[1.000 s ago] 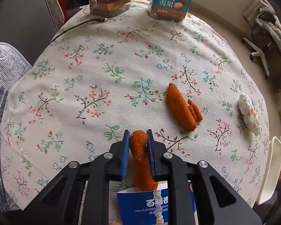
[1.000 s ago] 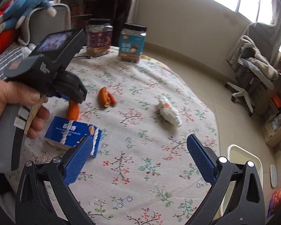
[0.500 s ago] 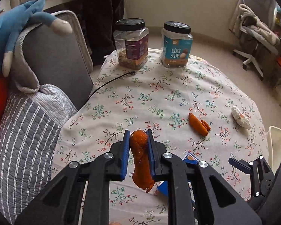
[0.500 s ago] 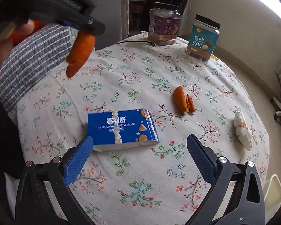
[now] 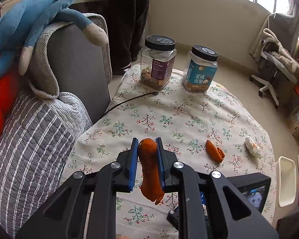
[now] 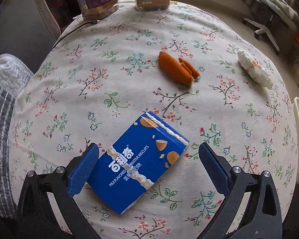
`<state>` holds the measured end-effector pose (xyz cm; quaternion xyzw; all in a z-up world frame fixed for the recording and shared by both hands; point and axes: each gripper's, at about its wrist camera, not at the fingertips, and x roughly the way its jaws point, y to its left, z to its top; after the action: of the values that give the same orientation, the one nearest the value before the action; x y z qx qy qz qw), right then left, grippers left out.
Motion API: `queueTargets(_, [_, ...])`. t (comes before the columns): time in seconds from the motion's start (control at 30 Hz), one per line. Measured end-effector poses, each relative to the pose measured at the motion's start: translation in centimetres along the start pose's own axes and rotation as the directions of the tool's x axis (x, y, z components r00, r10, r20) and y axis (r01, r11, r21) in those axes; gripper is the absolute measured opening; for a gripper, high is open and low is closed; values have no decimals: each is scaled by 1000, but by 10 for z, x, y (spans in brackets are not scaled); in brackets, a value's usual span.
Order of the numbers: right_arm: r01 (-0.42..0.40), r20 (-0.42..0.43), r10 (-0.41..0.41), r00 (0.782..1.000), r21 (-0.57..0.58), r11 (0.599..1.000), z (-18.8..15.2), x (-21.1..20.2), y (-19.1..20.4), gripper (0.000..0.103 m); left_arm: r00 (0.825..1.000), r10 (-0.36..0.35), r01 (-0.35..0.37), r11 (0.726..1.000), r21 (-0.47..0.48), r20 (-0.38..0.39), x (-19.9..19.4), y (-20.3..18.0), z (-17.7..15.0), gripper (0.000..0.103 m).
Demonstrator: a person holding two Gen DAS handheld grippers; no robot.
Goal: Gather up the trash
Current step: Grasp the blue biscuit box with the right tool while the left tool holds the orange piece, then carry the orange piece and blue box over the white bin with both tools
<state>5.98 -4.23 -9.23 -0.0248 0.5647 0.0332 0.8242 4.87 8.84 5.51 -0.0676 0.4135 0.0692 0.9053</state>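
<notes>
On the left, our left gripper (image 5: 147,155) is clamped on an orange peel (image 5: 149,169), held clear above the desk (image 5: 169,115). Moving right, our right gripper (image 6: 148,165) hangs wide open over the blue biscuit box (image 6: 137,165), its long axis running diagonally between the fingers (image 6: 83,167). Only the right view shows that box whole; only the left shows a white bin (image 5: 287,181) past the desk's edge.

A round table in a floral cotton cloth (image 5: 189,117) bears two clear plastic jars with black lids, purple-labelled (image 5: 158,62) and teal-labelled (image 5: 201,68) (standing apart). A blue plush toy (image 5: 29,23) drapes the grey sofa (image 5: 75,67).
</notes>
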Motion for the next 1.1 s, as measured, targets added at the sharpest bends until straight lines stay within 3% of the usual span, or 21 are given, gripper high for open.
queueTargets(0.1, [-26, 6, 27, 1000, -22, 999, -6, 1, 0, 91, 1000, -15, 15, 1000, -8, -2, -1, 2, 2, 18])
queueTargets(0.17, [-51, 27, 52, 998, -44, 998, -6, -7, -4, 67, 1000, -23, 23, 1000, -9, 9, -6, 3, 4, 18])
queueTargets(0.27, [-98, 36, 100, 994, -50, 994, -5, -16, -14, 56, 999, -9, 9, 1000, 0, 40, -12, 2, 5, 18])
queueTargets(0.6, [-113, 199, 120, 973, -46, 993, 12, -69, -50, 55, 997, -20, 18, 1000, 21, 79, -21, -9, 4, 18])
queueTargets(1.1, [-66, 332, 30, 943, 98, 993, 19, -105, -131, 55, 995, -66, 59, 993, 99, 76, -17, -60, -2, 18])
